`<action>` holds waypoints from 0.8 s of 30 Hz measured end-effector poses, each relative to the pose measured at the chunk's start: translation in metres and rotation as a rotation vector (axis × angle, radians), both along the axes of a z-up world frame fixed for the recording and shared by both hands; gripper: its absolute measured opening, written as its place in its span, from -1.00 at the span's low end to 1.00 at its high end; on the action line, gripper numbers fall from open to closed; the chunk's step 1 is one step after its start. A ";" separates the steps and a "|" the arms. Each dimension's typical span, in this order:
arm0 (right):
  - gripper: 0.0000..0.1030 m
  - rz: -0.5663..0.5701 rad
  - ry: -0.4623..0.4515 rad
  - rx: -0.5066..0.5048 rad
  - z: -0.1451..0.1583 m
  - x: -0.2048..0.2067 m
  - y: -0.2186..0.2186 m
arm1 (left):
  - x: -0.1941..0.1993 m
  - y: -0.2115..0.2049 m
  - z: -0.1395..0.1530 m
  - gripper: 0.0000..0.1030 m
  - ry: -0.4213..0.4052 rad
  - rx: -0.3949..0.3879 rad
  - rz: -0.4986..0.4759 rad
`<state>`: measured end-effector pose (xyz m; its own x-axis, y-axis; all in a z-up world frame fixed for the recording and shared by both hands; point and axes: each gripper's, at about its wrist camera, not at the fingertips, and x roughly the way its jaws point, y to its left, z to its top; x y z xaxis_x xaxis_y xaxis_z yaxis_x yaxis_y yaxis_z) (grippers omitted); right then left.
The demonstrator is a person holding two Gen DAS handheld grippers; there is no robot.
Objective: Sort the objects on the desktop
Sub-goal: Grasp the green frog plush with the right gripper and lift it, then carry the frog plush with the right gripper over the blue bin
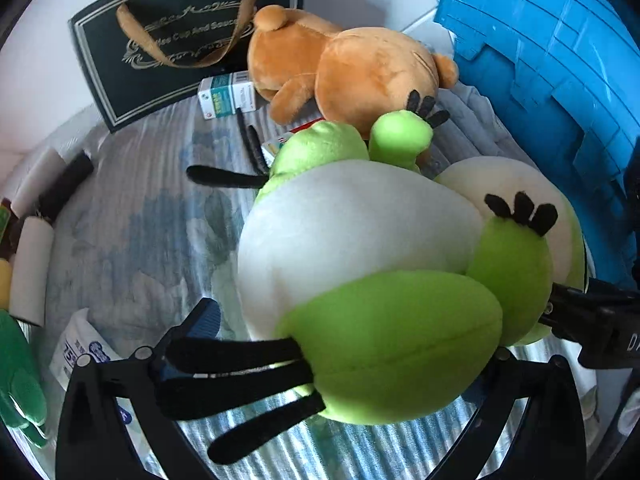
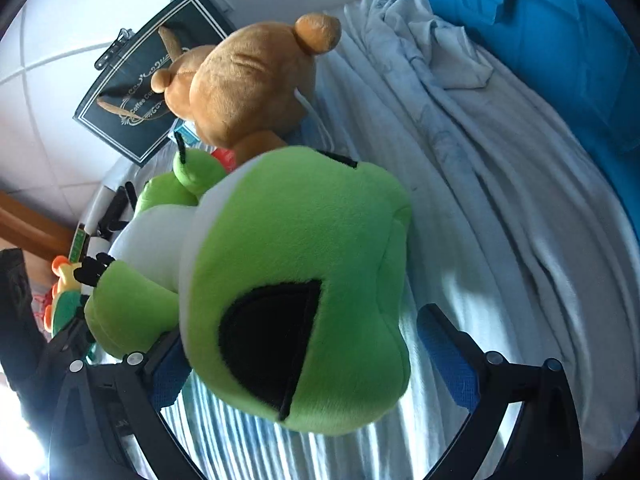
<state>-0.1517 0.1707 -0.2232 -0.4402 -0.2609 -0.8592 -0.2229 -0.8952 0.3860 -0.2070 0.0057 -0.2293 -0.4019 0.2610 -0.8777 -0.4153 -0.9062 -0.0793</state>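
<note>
Left wrist view has the green frog plush [image 1: 360, 264] filling the lower right of the frame, one fat leg bulging between the jaws of the left gripper [image 1: 352, 344]; the jaws stand wide, and I cannot tell if they press it. In the right wrist view the frog's head [image 2: 296, 292] sits low and centre in the right gripper [image 2: 316, 352], jaws wide, the right pad clear of the plush. The frog's long axis runs from one gripper to the other, so both are equally near. Beyond it lie the brown bear plush [image 1: 344, 68] and black gift bag [image 1: 188, 36], on the striped cloth [image 2: 500, 240] of the desk.
</note>
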 end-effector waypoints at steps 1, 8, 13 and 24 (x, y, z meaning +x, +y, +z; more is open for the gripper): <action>1.00 -0.002 -0.007 -0.011 -0.002 0.000 0.001 | -0.001 0.001 -0.001 1.00 -0.006 -0.015 -0.017; 0.53 0.067 0.020 0.073 0.018 0.007 -0.015 | 0.017 0.006 0.015 0.41 0.039 0.004 -0.032; 0.45 0.094 0.048 0.102 0.035 0.017 -0.018 | 0.033 0.002 0.040 0.33 0.083 0.028 -0.025; 0.45 0.122 0.303 0.146 0.173 0.049 -0.006 | 0.074 0.016 0.189 0.33 0.355 0.117 -0.015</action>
